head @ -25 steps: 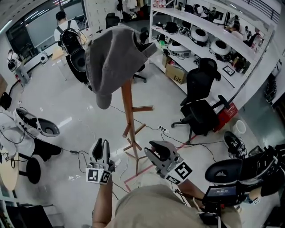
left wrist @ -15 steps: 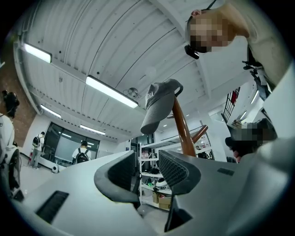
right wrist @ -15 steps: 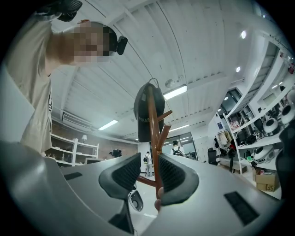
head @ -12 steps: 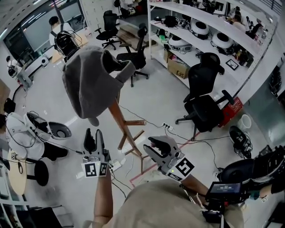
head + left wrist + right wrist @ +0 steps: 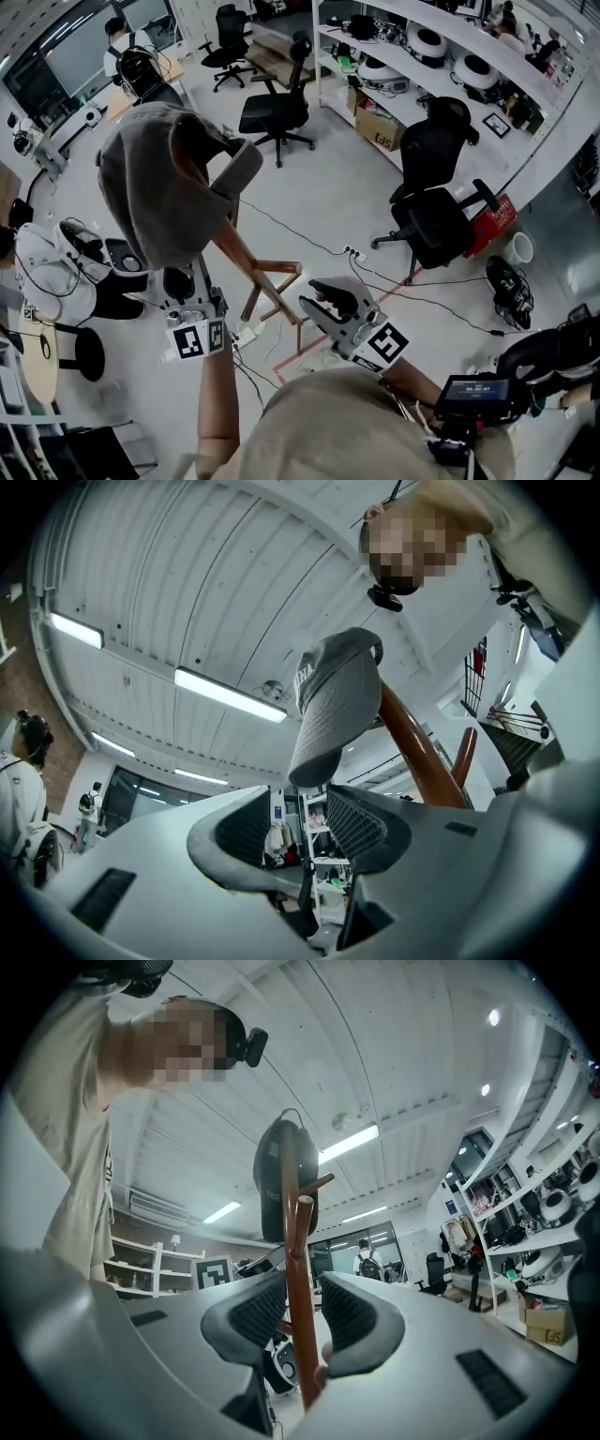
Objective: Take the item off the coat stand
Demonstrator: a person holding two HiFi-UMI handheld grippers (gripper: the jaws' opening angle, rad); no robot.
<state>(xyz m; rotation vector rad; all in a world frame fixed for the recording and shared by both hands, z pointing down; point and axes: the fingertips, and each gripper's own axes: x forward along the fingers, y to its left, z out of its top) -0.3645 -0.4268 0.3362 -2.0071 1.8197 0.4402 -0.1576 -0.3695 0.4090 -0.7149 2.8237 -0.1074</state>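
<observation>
Raised beneath the grey cap (image 5: 155,187), left gripper (image 5: 190,284) has just been opened wide, empty. Right gripper (image 5: 322,306) is held part-open, empty, by the wooden coat stand (image 5: 246,267).

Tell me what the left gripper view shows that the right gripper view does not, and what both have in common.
Only the left gripper view: the left gripper, whose jaws have just been opening, nothing between them, below the grey cap's brim. Only the right gripper view: the right gripper, jaws apart, with the coat stand's wooden pole lined up in their gap. Both: the cap hanging on the stand, under the ceiling lights.
</observation>
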